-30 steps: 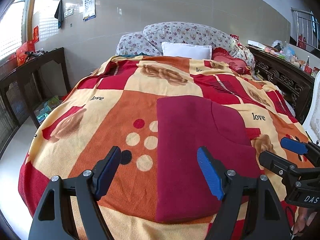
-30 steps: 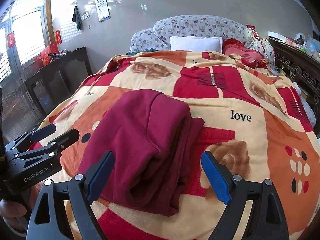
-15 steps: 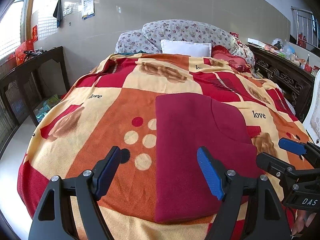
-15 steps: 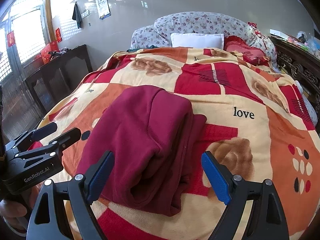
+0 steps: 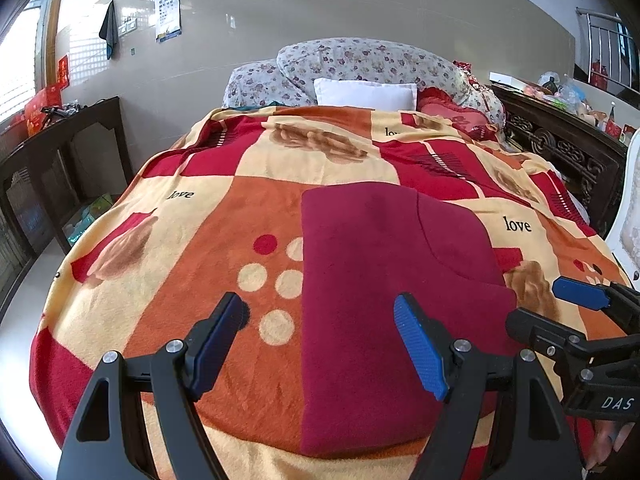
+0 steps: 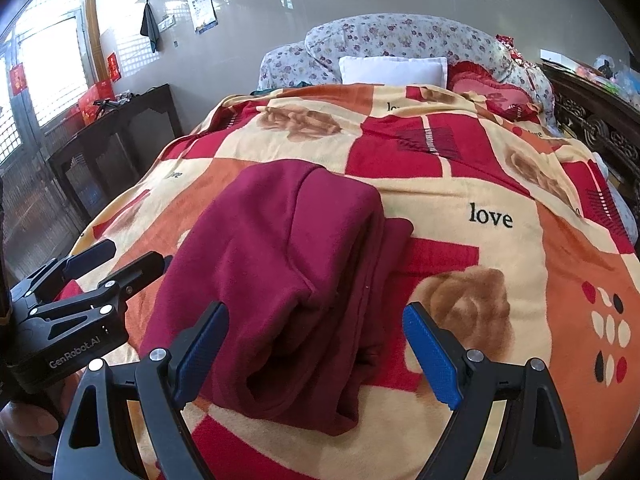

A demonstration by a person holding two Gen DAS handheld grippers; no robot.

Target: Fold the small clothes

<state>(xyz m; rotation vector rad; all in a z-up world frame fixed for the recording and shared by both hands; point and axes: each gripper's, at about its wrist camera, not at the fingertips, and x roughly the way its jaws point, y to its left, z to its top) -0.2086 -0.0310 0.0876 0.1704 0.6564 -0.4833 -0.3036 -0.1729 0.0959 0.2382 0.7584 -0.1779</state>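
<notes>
Folded maroon garment (image 5: pixel 392 300) lying on patterned blanket (image 5: pixel 200 216), just ahead of both claws. Left gripper (image 5: pixel 320 344) and right gripper (image 6: pixel 316 344) hover above its near edge, jaws wide, holding nothing.

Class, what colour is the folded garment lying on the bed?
Dark red garment, plain; the right wrist view shows it best.

Nothing in the scene has visibly shifted over the last second.
</notes>
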